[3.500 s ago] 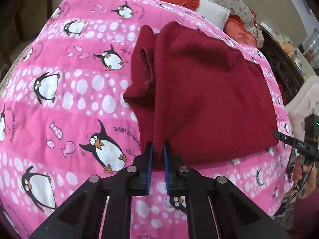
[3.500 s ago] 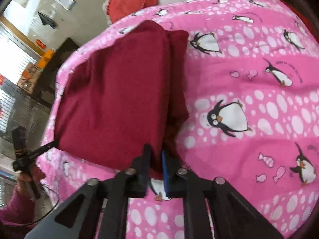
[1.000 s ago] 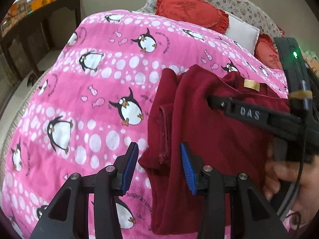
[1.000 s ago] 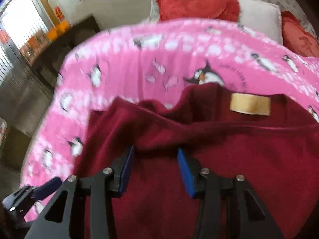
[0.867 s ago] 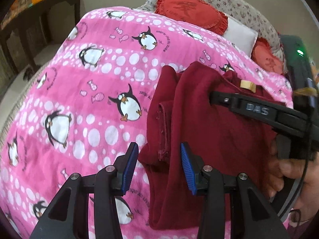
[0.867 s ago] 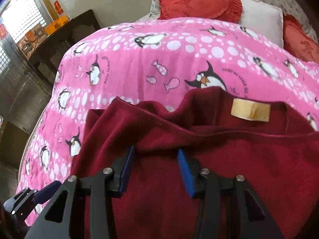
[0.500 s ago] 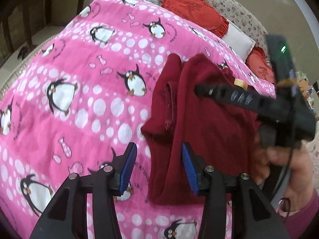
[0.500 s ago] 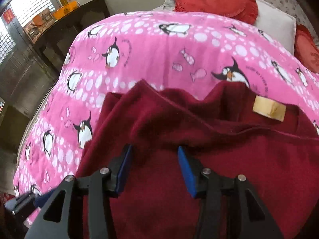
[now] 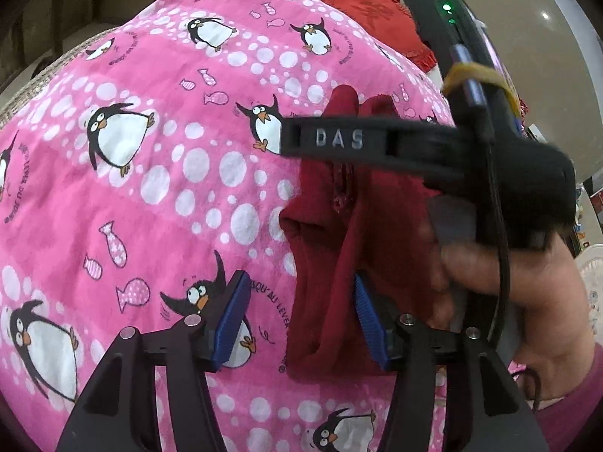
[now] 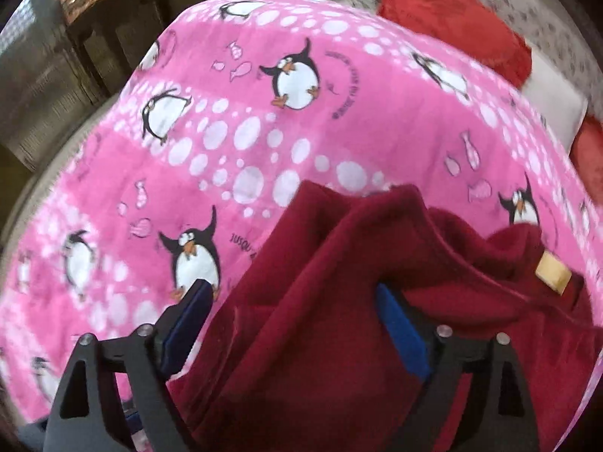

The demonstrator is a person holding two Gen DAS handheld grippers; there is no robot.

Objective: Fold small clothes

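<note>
1. A dark red garment [image 9: 331, 248] lies part-folded on a bed under a pink penguin blanket [image 9: 158, 173], its tan neck label [image 10: 552, 273] at the end nearest the red cushion [image 10: 452, 15]

2. The left tool [image 9: 299, 318] hangs over the garment's near edge with its blue pads apart; the jaws have just been opening, the cloth's folded edge lies loose between them, and neither pad presses on it

3. The right tool [image 10: 297, 329] stands wider still above the garment's middle, jaws likewise just opened, straddling a raised ridge of fabric without gripping it; this view is blurred with motion

4. Compared with a few moments back, when both tools were clamped on the garment's near hem, the cloth has been let go and sits doubled over, neck label showing

5. The release suggests one fold is laid; a further fold or smoothing likely remains, as the side toward the blanket's bare half is bunched and uneven

6. The person's hand [image 9: 501, 263] on the right tool crosses the left view, hiding the garment's far side
</note>
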